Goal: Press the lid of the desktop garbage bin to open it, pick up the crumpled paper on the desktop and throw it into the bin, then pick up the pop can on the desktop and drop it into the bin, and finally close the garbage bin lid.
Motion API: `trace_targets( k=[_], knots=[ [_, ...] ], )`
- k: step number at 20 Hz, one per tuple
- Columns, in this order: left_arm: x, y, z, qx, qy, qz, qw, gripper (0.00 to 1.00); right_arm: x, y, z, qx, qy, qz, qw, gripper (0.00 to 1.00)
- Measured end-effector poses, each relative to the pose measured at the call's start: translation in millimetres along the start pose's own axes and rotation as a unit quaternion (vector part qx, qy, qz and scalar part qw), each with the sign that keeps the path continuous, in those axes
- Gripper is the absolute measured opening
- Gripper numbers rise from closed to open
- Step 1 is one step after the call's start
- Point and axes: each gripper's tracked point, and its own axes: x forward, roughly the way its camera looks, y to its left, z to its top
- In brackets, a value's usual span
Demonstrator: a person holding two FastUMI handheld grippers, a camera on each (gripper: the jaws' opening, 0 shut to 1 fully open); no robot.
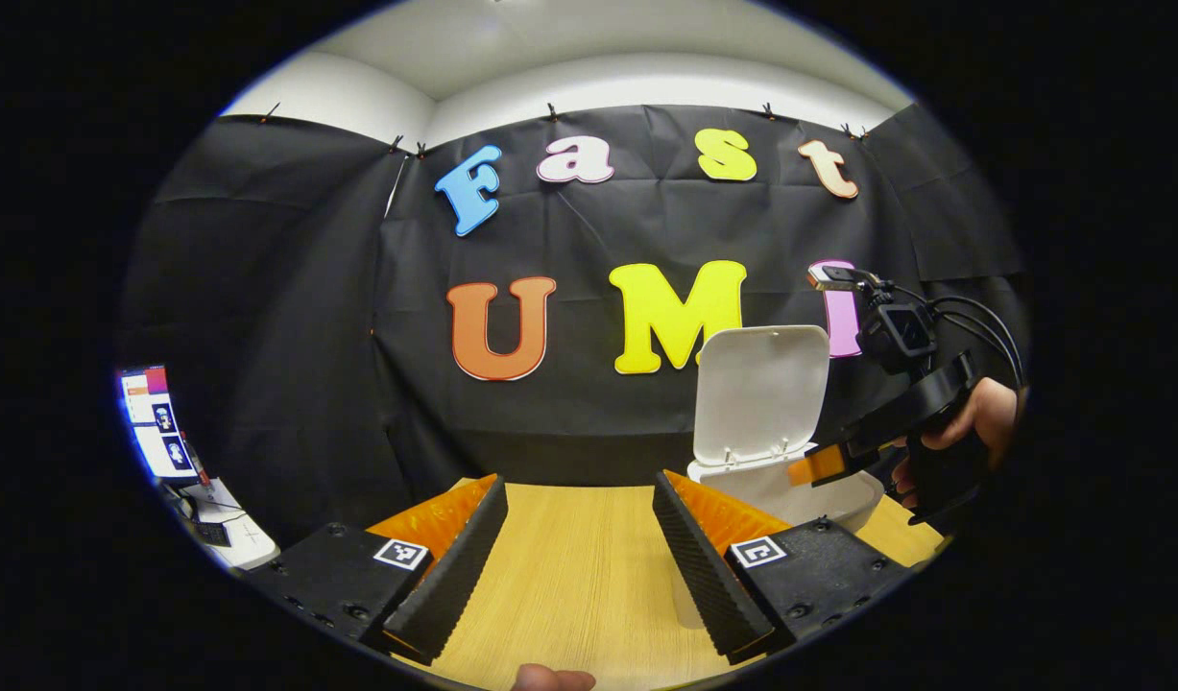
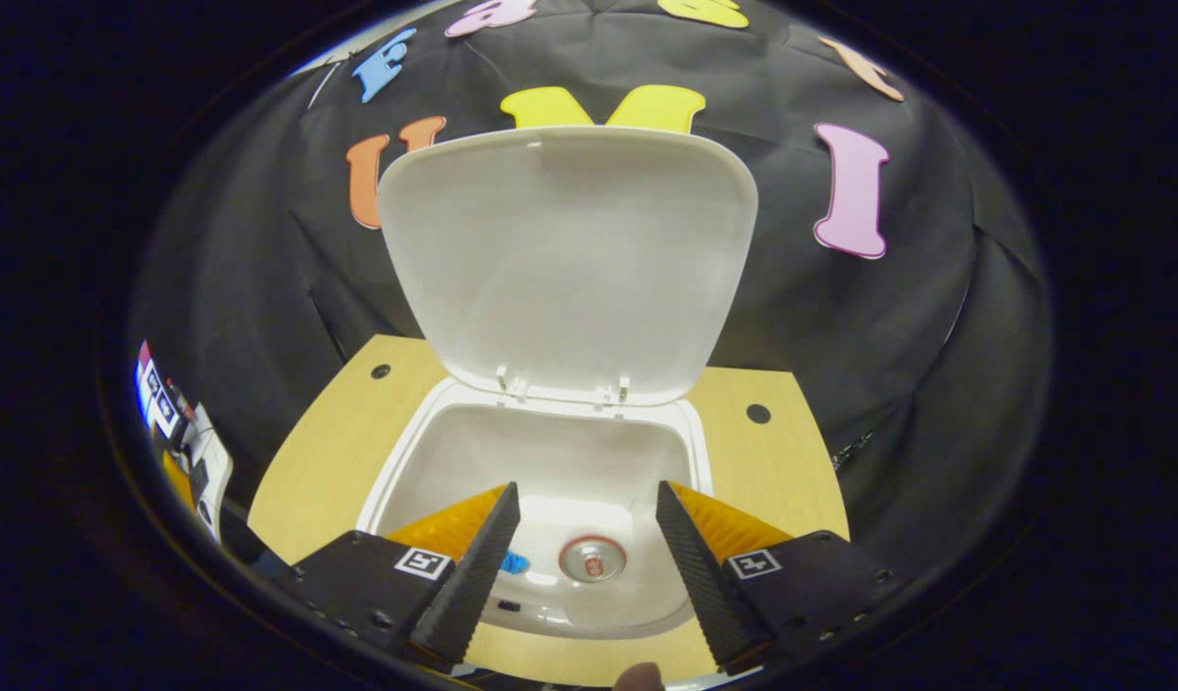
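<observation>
White bin (image 2: 536,451) on desktop, lid (image 2: 564,259) upright; pop can (image 2: 592,559) inside.

No readable text: square coded markers (image 1: 401,554) on the tongs (patterns, not words)

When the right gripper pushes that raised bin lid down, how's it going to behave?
The lid looks like thin rigid plastic, so probably light and stiff. It stands upright on two small hinges at the bin's back rim, so a nudge should swing it forward. Its glossy surface may be slippery.
</observation>
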Motion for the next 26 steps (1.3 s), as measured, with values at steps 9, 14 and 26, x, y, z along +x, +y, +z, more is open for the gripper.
trace_targets(
  k=[9,14,26],
  knots=[
    [1.8,-13.7,-3.3,-0.004,0.003,-0.017,1.0,0.98,-38.8,-19.7,34.5,0.029,-0.09,-0.026,0.995,0.95],
    [4.5,-21.2,-2.7,-0.006,0.002,-0.023,1.0,0.98,-67.7,-13.4,56.3,0.03,-0.131,-0.022,0.991,0.95],
    [5.7,-1.9,20.3,-0.023,-0.018,-0.011,1.0,0.98,-139.4,6.9,161.2,0.0,-0.255,-0.005,0.967,0.94]
  ],
)
